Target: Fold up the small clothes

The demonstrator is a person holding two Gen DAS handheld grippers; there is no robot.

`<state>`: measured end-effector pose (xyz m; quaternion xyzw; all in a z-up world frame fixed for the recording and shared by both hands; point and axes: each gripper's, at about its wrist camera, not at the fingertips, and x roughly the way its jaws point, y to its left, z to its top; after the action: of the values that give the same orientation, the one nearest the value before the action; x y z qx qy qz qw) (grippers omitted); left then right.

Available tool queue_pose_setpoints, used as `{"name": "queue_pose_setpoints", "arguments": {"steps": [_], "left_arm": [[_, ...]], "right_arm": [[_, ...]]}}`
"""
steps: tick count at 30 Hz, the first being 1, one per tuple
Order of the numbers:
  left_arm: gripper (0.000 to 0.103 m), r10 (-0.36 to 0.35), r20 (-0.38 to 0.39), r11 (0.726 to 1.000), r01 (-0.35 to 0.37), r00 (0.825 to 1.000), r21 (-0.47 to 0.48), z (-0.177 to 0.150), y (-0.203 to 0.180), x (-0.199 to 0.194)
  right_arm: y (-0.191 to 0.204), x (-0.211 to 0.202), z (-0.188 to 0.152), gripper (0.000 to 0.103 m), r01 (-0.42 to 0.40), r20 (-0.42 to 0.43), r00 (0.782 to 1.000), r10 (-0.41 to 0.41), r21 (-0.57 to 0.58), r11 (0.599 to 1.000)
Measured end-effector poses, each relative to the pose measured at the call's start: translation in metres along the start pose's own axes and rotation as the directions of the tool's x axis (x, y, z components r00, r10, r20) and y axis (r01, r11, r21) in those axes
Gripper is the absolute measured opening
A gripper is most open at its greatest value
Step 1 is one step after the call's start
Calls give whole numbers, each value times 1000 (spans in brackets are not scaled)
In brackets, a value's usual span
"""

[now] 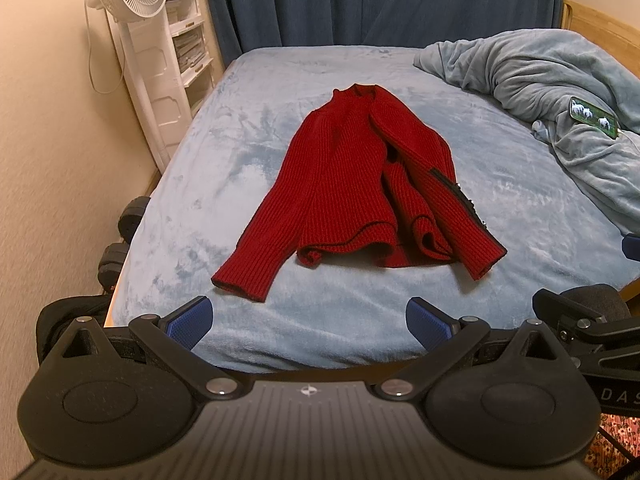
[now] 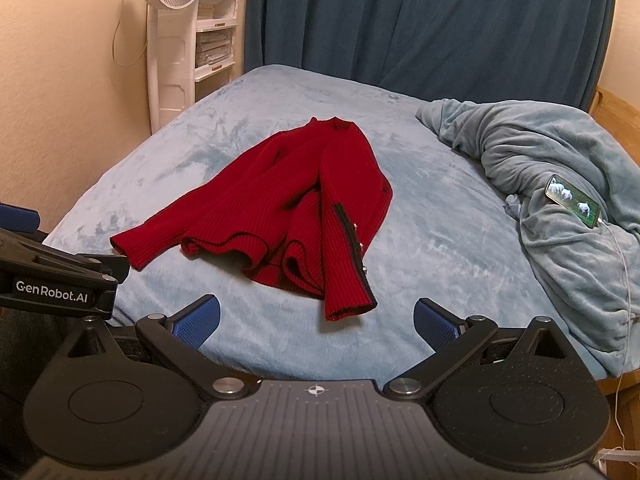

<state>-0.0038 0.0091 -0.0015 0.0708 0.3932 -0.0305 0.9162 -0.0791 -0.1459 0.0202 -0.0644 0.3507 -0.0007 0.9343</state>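
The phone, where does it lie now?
The phone lies on the bunched blanket at the bed's right side, right of the red sweater, in both views.

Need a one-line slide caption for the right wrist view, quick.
Right gripper, jaws open, faces a red knit cardigan spread unfolded on a blue-covered bed.

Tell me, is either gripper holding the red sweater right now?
No: the left gripper and right gripper are both open and empty, short of the red sweater lying on the bed.
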Motion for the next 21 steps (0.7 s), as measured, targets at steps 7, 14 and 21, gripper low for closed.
{"name": "queue_pose_setpoints", "arguments": {"steps": [7, 14, 21], "left_arm": [[103, 0, -3, 1000, 0, 1000, 0, -3, 2, -1], [103, 3, -28, 1000, -3, 1000, -3, -6, 0, 11], [103, 24, -102, 999, -29, 995, -43, -3, 12, 40]], "right_arm": [[1, 1, -2, 102, -3, -4, 1000, 3, 0, 1000], [-1, 10, -7, 102, -9, -21, 1000, 9, 4, 1000], [-18, 39, 1, 102, 1, -46, 999, 2, 57, 998]]}}
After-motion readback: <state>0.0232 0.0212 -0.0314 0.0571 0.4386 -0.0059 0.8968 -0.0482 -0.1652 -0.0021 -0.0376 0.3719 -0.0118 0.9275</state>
